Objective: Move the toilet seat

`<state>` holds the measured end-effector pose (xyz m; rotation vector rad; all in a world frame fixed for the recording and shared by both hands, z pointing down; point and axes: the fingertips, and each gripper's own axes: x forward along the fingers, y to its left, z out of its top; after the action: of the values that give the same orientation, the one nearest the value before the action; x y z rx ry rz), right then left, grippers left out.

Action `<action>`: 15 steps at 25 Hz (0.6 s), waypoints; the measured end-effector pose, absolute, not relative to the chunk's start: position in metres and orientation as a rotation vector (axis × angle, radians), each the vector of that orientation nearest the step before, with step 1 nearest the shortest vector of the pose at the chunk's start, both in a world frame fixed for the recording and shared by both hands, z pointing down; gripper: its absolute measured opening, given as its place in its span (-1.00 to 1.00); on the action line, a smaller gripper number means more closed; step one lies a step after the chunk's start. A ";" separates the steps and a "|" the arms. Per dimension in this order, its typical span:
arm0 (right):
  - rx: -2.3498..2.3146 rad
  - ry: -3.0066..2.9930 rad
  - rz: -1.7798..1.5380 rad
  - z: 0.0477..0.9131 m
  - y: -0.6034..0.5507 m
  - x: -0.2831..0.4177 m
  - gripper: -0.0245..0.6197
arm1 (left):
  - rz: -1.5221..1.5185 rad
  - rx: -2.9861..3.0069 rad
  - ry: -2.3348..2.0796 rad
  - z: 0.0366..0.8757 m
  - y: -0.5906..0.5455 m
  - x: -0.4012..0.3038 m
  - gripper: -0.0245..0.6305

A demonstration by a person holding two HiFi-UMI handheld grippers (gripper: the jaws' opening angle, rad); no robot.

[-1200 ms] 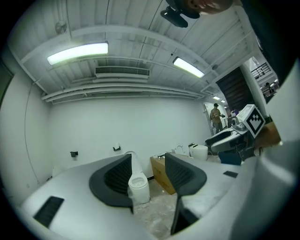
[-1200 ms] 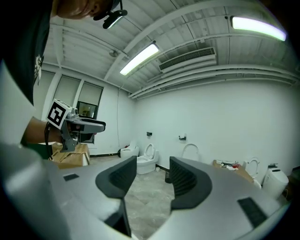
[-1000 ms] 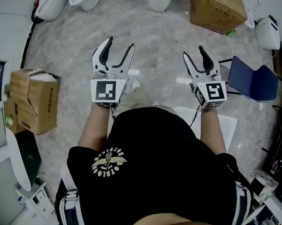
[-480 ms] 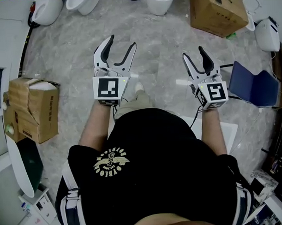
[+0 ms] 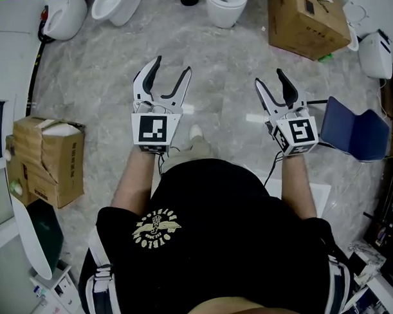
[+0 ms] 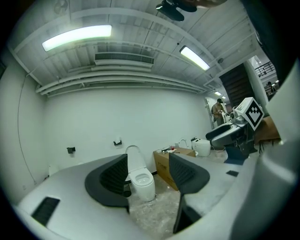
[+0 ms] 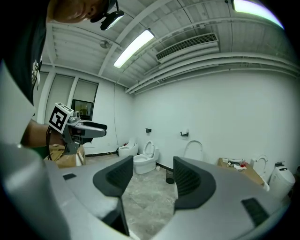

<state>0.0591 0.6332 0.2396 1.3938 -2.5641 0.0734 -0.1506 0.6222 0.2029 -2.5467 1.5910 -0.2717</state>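
Note:
Both grippers are held out at chest height over the grey marble floor. In the head view my left gripper (image 5: 173, 65) stands open with nothing between its jaws, and my right gripper (image 5: 270, 78) is open and empty too. Through the left gripper (image 6: 147, 176) I see a white toilet (image 6: 141, 183) against the far wall with its seat lid (image 6: 134, 157) raised. The right gripper (image 7: 152, 180) faces another white toilet (image 7: 144, 161), lid up, and a white seat arch (image 7: 193, 148) by the wall. All toilets are well out of reach.
Three white toilets (image 5: 226, 5) line the far wall. Cardboard boxes stand at the far right (image 5: 311, 17) and near left (image 5: 52, 158). A blue folded seat (image 5: 356, 125) is to my right, a white unit (image 5: 376, 50) beyond it. A black cylinder (image 7: 169, 179) stands on the floor.
The person has stepped a little forward: the boxes and floor slid down the view and the far toilets came closer. Both grippers stay open and empty.

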 end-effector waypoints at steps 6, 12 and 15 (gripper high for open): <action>1.382 -2.548 0.087 0.240 0.604 0.051 -0.13 | -0.283 -2.566 1.552 0.203 0.589 -0.151 -0.13; 1.417 -2.530 0.060 0.230 0.576 0.043 -0.13 | -0.303 -2.592 1.536 0.205 0.559 -0.159 -0.13; 1.435 -2.516 0.048 0.226 0.560 0.035 -0.13 | -0.275 -2.606 1.522 0.202 0.542 -0.167 -0.13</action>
<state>0.0346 0.5596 0.2264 1.4354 -2.5160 0.0482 -0.1668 0.5423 0.2017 -2.6064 1.5219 -0.2752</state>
